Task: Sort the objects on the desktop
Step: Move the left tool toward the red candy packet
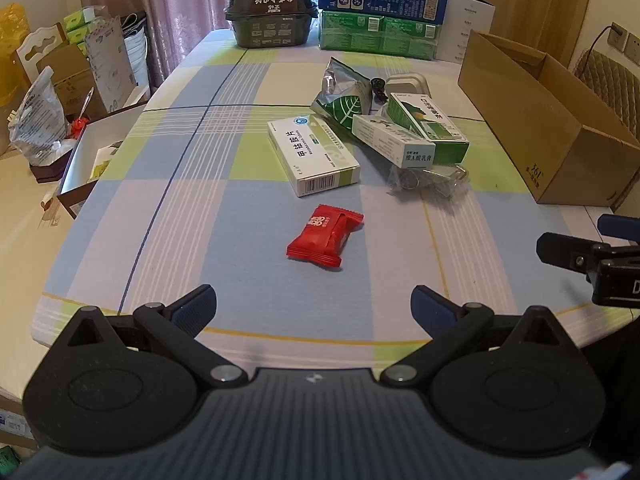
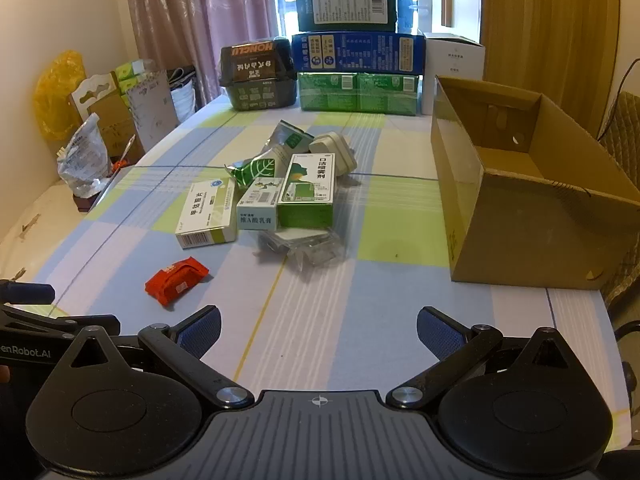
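A red snack packet [image 1: 326,241] [image 2: 176,280] lies alone on the checked tablecloth, just ahead of my open left gripper [image 1: 314,310]. Beyond it sit a white-green medicine box [image 1: 313,155] [image 2: 209,212], a slim white box [image 1: 392,140] [image 2: 259,204], a green spray box [image 1: 430,127] [image 2: 308,190], a leaf-print foil pouch [image 1: 344,94] [image 2: 253,170], a clear plastic bag [image 1: 428,178] [image 2: 304,246] and a white plug [image 1: 408,84] [image 2: 334,148]. My right gripper [image 2: 318,330] is open and empty near the table's front edge. An open cardboard box [image 1: 540,128] [image 2: 520,196] stands at the right.
Stacked green and blue cartons [image 2: 358,76] and a dark lidded container [image 1: 272,10] line the table's far edge. A white box [image 2: 452,64] stands beside them. Bags and cartons [image 1: 72,76] crowd the left side off the table. A padded chair [image 1: 612,80] is behind the cardboard box.
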A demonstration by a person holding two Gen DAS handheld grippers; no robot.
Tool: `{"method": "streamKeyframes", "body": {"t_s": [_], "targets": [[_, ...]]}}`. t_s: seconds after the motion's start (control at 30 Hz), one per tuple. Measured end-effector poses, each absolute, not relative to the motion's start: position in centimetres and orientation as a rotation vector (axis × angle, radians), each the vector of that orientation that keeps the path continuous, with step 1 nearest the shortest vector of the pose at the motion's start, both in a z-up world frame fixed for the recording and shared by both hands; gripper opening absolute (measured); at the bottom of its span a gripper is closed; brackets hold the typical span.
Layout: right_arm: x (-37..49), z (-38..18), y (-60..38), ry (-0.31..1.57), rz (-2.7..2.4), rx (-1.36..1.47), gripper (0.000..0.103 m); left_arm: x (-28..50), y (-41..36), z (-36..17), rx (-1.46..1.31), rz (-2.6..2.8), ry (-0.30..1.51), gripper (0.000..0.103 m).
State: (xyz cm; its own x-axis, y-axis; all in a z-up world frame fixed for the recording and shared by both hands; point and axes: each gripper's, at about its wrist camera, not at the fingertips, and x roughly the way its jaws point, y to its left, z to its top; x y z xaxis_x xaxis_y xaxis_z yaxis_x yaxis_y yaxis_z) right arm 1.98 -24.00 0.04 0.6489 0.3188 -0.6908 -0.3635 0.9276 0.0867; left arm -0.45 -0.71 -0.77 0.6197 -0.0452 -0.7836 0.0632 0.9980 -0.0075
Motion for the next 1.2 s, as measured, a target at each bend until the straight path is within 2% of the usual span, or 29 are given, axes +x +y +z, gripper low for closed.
{"method": "streamKeyframes", "body": {"t_s": [0.73, 1.03, 1.2], "targets": [[2.1, 0.4, -23.7, 0.736, 0.403, -0.049, 0.101, 0.3, -0.8, -0.6, 0.023, -0.094, 0.902, 0.102], [1.5, 0.6, -23.7, 0.661, 0.402, -0.039, 0.101, 0.4, -0.9, -0.8, 0.029, -0.100, 0.904, 0.102], [2.0, 0.4, -23.3, 0.688, 0.401, -0.059, 0.101, 0.8, -0.8, -1.3, 0.040, -0.111, 0.918, 0.102]]}}
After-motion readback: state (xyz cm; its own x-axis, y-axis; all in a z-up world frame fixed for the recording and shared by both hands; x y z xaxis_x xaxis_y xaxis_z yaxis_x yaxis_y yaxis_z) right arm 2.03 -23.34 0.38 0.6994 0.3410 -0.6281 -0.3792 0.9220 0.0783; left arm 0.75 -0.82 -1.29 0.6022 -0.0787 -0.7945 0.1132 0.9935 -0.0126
